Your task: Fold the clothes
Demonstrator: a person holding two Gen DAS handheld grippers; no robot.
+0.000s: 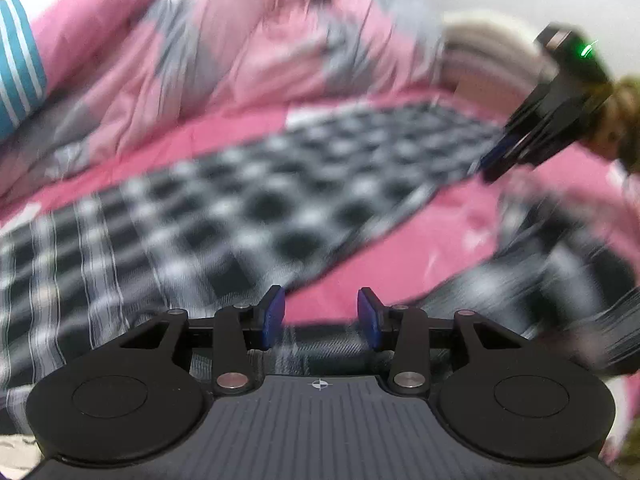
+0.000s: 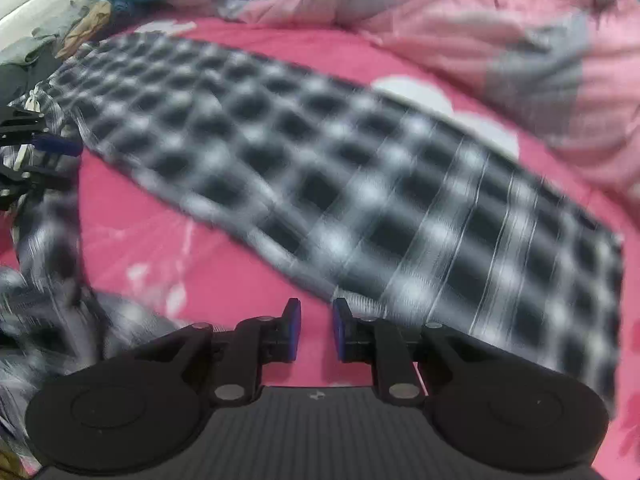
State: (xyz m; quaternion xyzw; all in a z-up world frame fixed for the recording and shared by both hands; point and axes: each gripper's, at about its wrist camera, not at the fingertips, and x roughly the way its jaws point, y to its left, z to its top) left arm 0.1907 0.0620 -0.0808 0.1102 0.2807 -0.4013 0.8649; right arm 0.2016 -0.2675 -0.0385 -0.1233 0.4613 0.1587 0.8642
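Observation:
A black-and-white checked garment [image 1: 248, 200] lies spread long across the pink bed sheet [image 1: 400, 264]; both views are motion-blurred. My left gripper [image 1: 322, 314] is open just past the garment's near edge, with plaid cloth under its base and nothing between the blue pads [image 1: 276, 312]. A rumpled part of the garment [image 1: 540, 264] hangs at the right. My right gripper [image 2: 317, 330] is open with a narrow gap, over bare sheet [image 2: 200, 248] beside the garment [image 2: 360, 184]. Each gripper shows in the other's view: the right gripper [image 1: 536, 136] and the left gripper [image 2: 36, 148].
A pink-and-grey quilt [image 1: 240, 40] is bunched along the far side of the bed. A teal striped cloth [image 1: 20, 76] lies at the left and a beige folded pile [image 1: 484, 48] at the back. Loose clothes [image 2: 80, 20] are heaped at the far left corner.

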